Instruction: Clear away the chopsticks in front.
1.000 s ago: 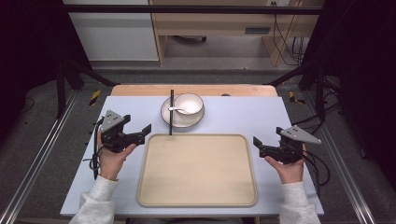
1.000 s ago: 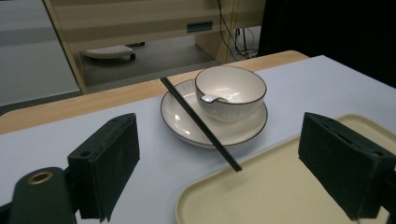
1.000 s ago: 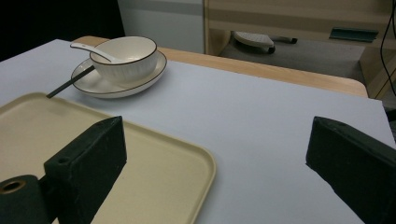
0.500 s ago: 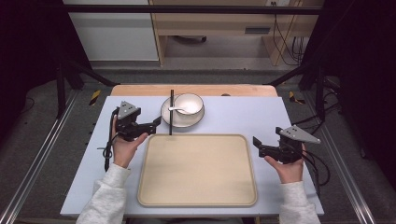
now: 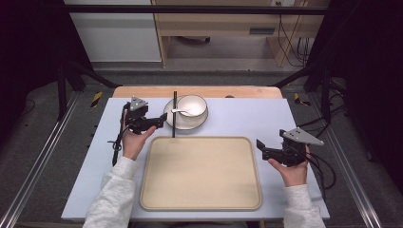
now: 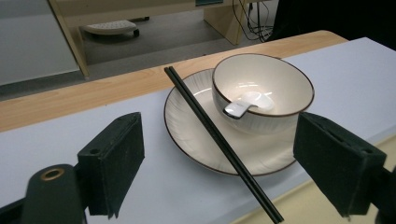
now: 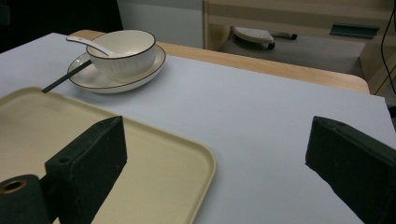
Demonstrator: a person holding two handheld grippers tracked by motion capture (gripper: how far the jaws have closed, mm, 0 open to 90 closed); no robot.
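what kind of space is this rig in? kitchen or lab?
Probably a lab or workshop, not a kitchen: the table sits inside a black metal frame, cables hang by wooden furniture behind it, and the bowl and tray look staged.

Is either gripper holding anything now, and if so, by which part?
Nothing is held. The left gripper is open near the black chopsticks; the right gripper is open over the table.

no readable text, labels, brands or numbers anywhere. the small dark plate on the wooden furniture [image 5: 262, 31] at upper centre of the high view is too blurred to read.
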